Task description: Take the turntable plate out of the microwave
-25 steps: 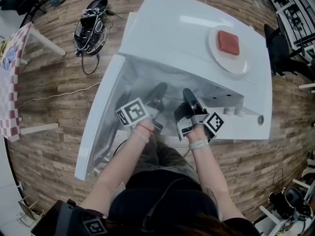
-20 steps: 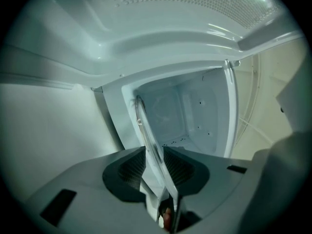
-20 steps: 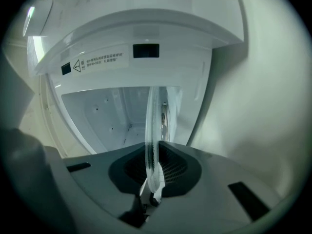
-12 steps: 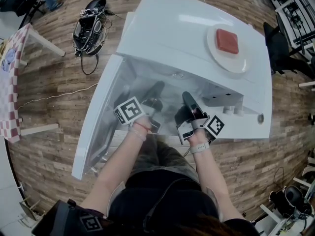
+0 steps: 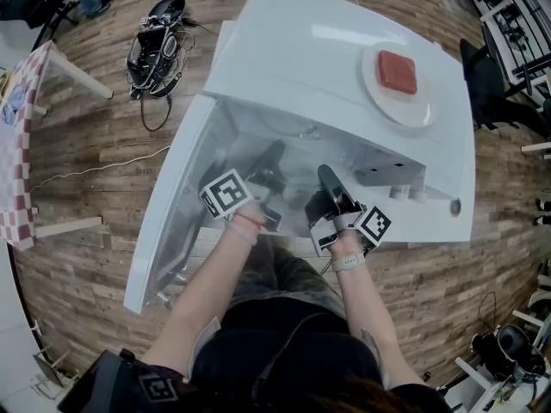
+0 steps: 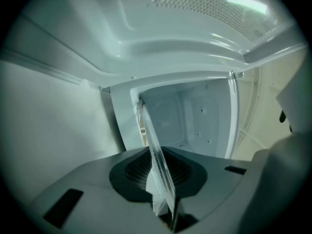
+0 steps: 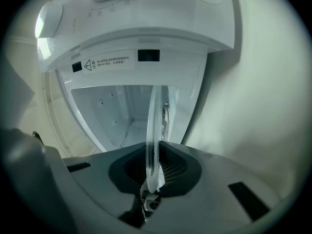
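The clear glass turntable plate (image 6: 157, 155) shows edge-on in both gripper views, inside the white microwave (image 5: 327, 50), whose cavity stands open. My left gripper (image 6: 163, 182) reaches into the cavity from the left. Its jaws are closing, with the plate's rim between them and the pads on the glass. My right gripper (image 7: 152, 172) reaches in beside it and is shut on the plate's (image 7: 154, 126) opposite rim. In the head view the left gripper (image 5: 272, 160) and the right gripper (image 5: 327, 179) disappear under the microwave's top, and the plate itself is hidden there.
The microwave door (image 5: 172, 222) hangs open to the left. A white dish (image 5: 422, 106) with a red block (image 5: 399, 71) rests on the microwave's top. The control panel (image 5: 430, 205) is on the right. A checked table (image 5: 21, 136) and gear (image 5: 159, 46) are on the wooden floor.
Both grippers stay inside the cavity at nearly the same spot. Nothing else has visibly moved.
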The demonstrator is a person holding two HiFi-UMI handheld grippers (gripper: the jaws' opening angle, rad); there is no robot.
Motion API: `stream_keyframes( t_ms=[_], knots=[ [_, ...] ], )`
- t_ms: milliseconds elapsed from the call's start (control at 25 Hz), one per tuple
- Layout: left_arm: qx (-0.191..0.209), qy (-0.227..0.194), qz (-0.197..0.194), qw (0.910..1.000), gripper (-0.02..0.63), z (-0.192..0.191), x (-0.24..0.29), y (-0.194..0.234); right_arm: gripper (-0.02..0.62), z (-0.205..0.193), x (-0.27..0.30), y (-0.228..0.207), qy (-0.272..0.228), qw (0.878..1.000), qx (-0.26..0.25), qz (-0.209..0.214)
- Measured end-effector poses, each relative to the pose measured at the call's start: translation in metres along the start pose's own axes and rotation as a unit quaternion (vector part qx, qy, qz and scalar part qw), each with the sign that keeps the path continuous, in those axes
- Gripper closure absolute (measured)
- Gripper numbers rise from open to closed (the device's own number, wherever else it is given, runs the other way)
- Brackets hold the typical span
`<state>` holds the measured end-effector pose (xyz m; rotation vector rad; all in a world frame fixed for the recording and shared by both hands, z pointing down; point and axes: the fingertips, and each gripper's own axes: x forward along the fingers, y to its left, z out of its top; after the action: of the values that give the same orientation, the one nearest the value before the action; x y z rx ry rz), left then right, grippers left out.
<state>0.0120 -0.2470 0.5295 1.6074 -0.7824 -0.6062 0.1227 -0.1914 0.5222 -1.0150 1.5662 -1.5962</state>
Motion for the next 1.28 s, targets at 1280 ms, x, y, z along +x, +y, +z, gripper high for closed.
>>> stream_keyframes(
  t_ms=[1280],
  knots=[
    [-0.053,-0.081,-0.061,0.9934,0.553,-0.033,-0.076,-0.031,0.551,-0.046,-0.051,0.014,0.078,0.995,-0.044,0.042]
  ],
)
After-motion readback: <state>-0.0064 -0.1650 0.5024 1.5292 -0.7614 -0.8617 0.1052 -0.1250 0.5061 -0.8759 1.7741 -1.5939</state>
